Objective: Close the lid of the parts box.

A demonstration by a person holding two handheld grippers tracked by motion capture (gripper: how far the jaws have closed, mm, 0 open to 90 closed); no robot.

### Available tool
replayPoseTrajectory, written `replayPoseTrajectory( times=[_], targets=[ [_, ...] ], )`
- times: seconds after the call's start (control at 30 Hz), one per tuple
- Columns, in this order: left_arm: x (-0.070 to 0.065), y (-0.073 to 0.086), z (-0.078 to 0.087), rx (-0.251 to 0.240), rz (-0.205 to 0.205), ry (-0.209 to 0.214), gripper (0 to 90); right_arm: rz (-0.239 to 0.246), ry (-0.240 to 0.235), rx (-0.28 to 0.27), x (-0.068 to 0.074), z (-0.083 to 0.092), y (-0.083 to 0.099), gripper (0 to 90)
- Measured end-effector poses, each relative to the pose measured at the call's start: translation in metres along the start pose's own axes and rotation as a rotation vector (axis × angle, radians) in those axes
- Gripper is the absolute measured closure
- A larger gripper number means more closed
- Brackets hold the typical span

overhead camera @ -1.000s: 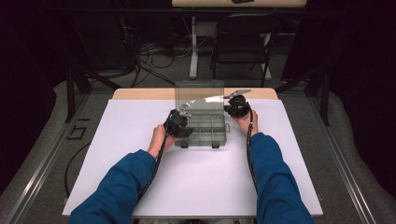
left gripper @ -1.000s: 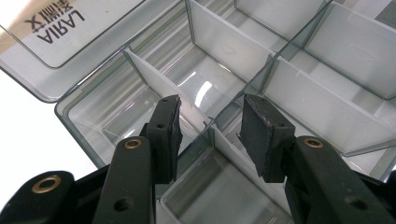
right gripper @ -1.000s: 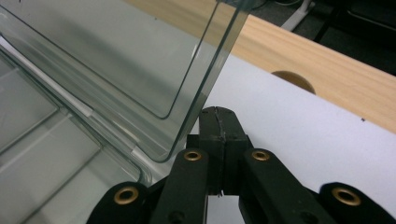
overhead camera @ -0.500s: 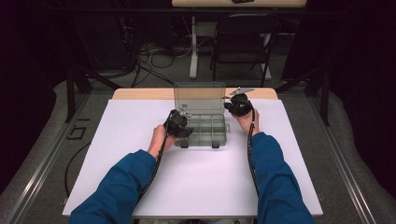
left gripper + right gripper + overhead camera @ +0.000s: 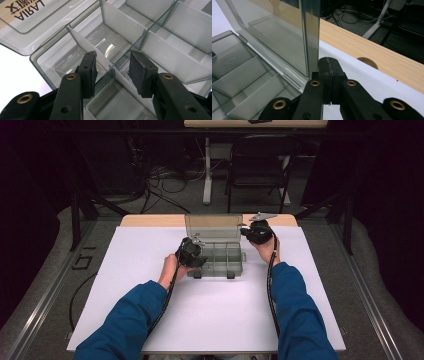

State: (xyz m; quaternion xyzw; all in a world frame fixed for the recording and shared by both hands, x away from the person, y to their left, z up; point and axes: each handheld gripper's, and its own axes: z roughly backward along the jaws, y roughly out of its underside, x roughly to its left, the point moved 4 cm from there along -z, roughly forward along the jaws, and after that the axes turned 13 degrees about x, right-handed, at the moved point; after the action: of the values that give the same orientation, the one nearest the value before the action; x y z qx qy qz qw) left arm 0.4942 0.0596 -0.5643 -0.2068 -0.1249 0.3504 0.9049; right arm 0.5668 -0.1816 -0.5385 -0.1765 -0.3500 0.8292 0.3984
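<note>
A clear grey compartment box (image 5: 222, 262) lies open on the white table cover, its lid (image 5: 214, 226) standing upright at the back. My left gripper (image 5: 199, 258) reaches into the box's left end. In the left gripper view its jaws (image 5: 113, 62) stand apart astride a white divider (image 5: 82, 42), and the pads do not press on it. All the compartments (image 5: 175, 22) I can see hold nothing. My right gripper (image 5: 251, 233) is at the lid's right edge. Its jaws (image 5: 329, 62) are shut with nothing between them, and the tips rest against the lid's edge (image 5: 312, 37).
The white cover (image 5: 215, 320) spreads over the table, with a bare wooden strip (image 5: 372, 47) and a round cable hole (image 5: 367, 62) behind the box. A dark chair (image 5: 260, 165) and floor cables (image 5: 160, 180) lie beyond the table.
The lid's top edge sits slightly lower in the high view than a second ago. Both hands have hardly moved.
</note>
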Motion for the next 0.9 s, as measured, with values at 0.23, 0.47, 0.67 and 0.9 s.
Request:
replayPoseTrajectory(
  times=[0.23,0.47,0.67,0.9],
  targets=[
    [0.0,0.0,0.0,0.0,0.001,-0.003,57.1,0.026,-0.008,-0.017,0.003,0.007,0.0,90.0],
    [-0.002,0.0,-0.001,0.003,-0.001,-0.014,56.4,0.044,-0.016,-0.033,0.006,0.012,0.002,90.0],
    [-0.001,0.0,0.0,0.003,-0.01,-0.017,56.3,0.047,-0.023,-0.042,0.008,0.015,0.003,90.0],
    [0.001,0.0,0.0,-0.005,-0.016,0.01,54.3,0.051,-0.025,-0.045,0.006,0.016,0.005,90.0]
  ],
)
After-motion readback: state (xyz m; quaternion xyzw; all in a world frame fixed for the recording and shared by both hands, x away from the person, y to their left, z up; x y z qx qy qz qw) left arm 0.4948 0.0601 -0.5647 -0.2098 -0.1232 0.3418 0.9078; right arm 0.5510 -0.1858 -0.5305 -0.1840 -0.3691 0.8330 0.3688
